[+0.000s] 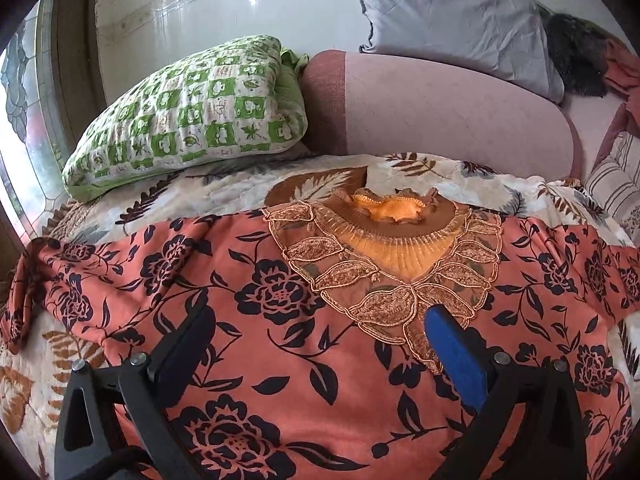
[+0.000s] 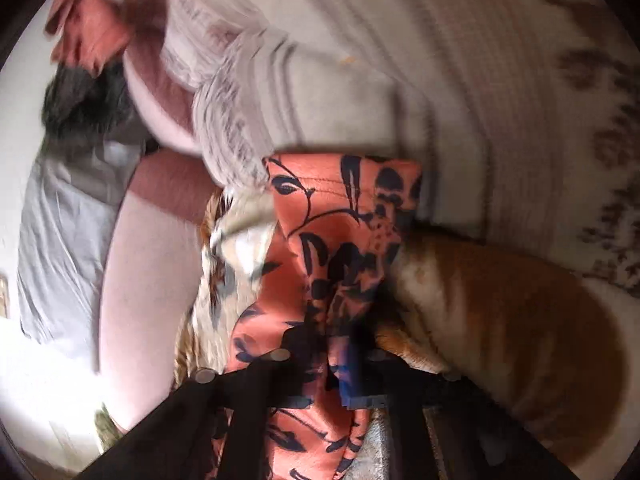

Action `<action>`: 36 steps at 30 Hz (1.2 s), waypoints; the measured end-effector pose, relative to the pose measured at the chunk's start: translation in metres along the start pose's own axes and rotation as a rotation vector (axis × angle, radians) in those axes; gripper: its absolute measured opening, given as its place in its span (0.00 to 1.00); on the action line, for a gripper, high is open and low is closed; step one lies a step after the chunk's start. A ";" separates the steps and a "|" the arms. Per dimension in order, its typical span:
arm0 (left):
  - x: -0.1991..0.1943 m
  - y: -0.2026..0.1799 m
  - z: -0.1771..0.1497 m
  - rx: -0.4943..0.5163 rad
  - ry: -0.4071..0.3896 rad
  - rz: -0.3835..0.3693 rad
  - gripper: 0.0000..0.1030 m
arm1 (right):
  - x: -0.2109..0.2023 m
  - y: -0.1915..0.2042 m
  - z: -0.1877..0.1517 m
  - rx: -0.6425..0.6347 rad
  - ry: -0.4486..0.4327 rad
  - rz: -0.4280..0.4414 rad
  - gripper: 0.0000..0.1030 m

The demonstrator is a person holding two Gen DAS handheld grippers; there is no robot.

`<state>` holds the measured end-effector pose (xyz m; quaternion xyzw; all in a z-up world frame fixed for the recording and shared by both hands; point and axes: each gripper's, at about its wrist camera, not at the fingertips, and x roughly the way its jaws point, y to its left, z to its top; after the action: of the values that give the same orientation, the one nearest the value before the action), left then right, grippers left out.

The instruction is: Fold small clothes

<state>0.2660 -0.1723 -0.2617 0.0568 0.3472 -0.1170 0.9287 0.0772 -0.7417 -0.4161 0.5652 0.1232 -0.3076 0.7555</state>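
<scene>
A salmon garment with a dark flower print lies spread on the leaf-patterned bedspread, its brown lace collar and orange neck pointing away from me. My left gripper hovers low over the chest area, open, its blue pad beside the lace tip and nothing between its fingers. In the blurred, rolled right wrist view, my right gripper is shut on a bunched sleeve end of the same garment, which rises from between the pads.
A green-and-white checked pillow and a pink bolster lie just behind the garment, with a grey pillow further back. Striped cloth sits at the right. A window borders the left side.
</scene>
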 end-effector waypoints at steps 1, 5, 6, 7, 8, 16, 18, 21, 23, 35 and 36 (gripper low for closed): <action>-0.001 0.002 0.000 -0.006 -0.003 0.000 1.00 | -0.006 0.005 -0.002 -0.015 -0.016 0.027 0.08; -0.007 0.011 0.004 -0.036 -0.013 -0.001 1.00 | -0.035 0.039 -0.013 -0.089 -0.050 0.107 0.08; -0.009 0.015 0.006 -0.045 -0.017 0.003 1.00 | -0.044 0.054 -0.020 -0.118 -0.047 0.140 0.08; -0.012 0.019 0.007 -0.053 -0.021 0.009 1.00 | -0.051 0.063 -0.026 -0.139 -0.042 0.167 0.08; -0.015 0.025 0.010 -0.068 -0.026 0.021 1.00 | -0.059 0.078 -0.036 -0.166 -0.031 0.202 0.08; -0.032 0.093 0.019 -0.216 -0.044 0.157 1.00 | -0.084 0.222 -0.192 -0.452 0.182 0.436 0.08; -0.036 0.115 0.020 -0.263 -0.039 0.189 1.00 | -0.079 0.246 -0.242 -0.503 0.245 0.468 0.08; -0.037 0.142 0.018 -0.325 -0.007 0.212 1.00 | -0.055 0.276 -0.322 -0.557 0.363 0.490 0.08; -0.037 0.157 0.017 -0.364 0.010 0.204 1.00 | -0.041 0.284 -0.369 -0.565 0.449 0.490 0.08; -0.038 0.199 0.015 -0.460 0.040 0.207 1.00 | -0.036 0.276 -0.544 -0.754 0.772 0.459 0.33; -0.037 0.200 0.015 -0.459 0.039 0.212 1.00 | -0.038 0.276 -0.537 -0.765 0.778 0.499 0.51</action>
<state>0.2996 0.0244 -0.2206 -0.1174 0.3746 0.0640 0.9175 0.3008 -0.1820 -0.3585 0.3363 0.3564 0.1748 0.8540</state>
